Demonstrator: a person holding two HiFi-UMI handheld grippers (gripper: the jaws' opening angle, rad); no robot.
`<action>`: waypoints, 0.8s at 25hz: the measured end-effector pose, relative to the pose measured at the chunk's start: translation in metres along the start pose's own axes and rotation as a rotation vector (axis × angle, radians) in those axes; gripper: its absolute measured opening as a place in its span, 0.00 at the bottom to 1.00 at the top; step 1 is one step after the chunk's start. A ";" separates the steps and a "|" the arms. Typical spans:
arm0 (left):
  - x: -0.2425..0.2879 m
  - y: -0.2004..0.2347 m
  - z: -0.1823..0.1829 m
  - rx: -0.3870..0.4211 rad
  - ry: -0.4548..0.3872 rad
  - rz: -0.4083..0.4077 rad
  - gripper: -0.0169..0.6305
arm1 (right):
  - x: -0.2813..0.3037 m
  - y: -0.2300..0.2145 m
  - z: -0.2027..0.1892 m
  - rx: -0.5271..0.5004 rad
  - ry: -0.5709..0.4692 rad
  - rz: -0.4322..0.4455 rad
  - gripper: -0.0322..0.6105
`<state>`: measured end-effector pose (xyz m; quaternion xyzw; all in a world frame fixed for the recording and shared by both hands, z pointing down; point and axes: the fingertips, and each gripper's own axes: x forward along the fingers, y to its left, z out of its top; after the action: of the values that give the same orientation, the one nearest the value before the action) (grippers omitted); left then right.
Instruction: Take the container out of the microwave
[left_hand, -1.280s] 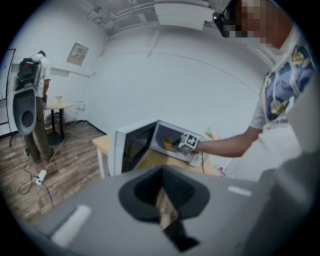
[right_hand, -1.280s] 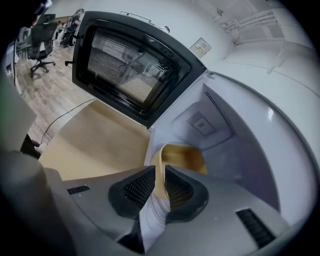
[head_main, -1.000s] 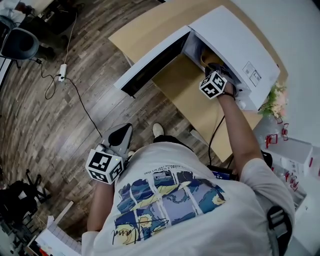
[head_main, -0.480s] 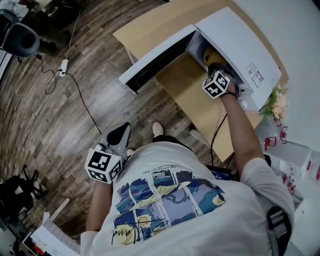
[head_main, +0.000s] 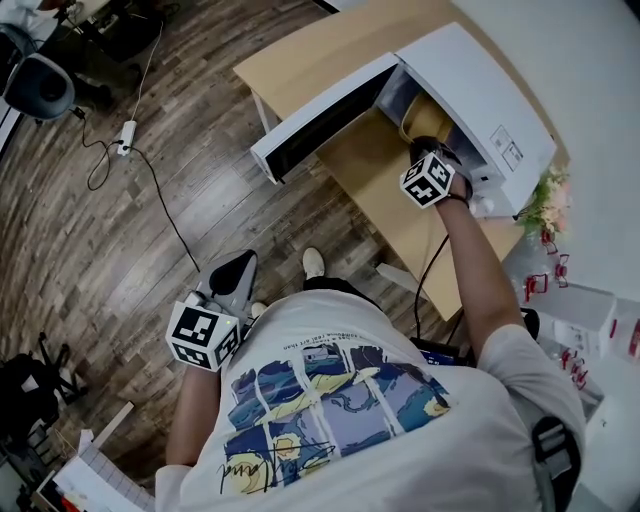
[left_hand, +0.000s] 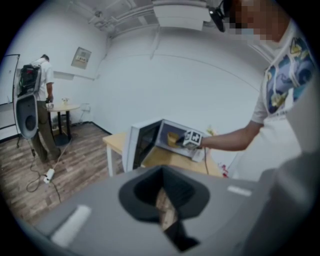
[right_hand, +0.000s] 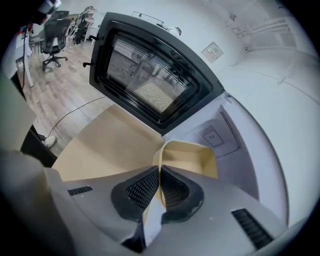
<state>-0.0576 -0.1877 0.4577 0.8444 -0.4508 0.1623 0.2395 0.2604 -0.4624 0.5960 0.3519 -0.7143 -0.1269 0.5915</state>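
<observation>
Right tool (right_hand: 160, 172): clamped on the near wall of the beige container (right_hand: 192, 156), with that thin wall pinched between both jaws. Just beyond the jaws: the container's open body, at the mouth of the microwave (right_hand: 240, 150). On the cavity floor or lifted off it: cannot tell. Beyond the container: the grey inner wall of the cavity. Above and left of the tool: the microwave door (right_hand: 150, 75), standing fully open. Below and left of the tool: the tan worktop (right_hand: 105, 147), under the microwave.

Left tool (left_hand: 162, 202): jaws drawn together to a thin slit, with nothing held. Held low at the person's side, above the wood floor (head_main: 120, 250). Far ahead of this tool, well apart: the microwave and the right tool at its opening.
</observation>
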 end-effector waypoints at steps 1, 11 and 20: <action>-0.004 0.000 -0.002 0.001 -0.002 -0.003 0.04 | -0.004 0.004 0.002 0.000 -0.001 0.003 0.07; -0.052 0.007 -0.028 0.010 -0.020 -0.039 0.04 | -0.061 0.057 0.032 -0.001 -0.015 0.016 0.07; -0.104 0.015 -0.058 0.014 -0.039 -0.061 0.04 | -0.133 0.118 0.068 0.002 -0.040 0.049 0.07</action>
<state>-0.1292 -0.0916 0.4592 0.8625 -0.4282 0.1415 0.2297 0.1621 -0.3068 0.5477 0.3324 -0.7346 -0.1186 0.5794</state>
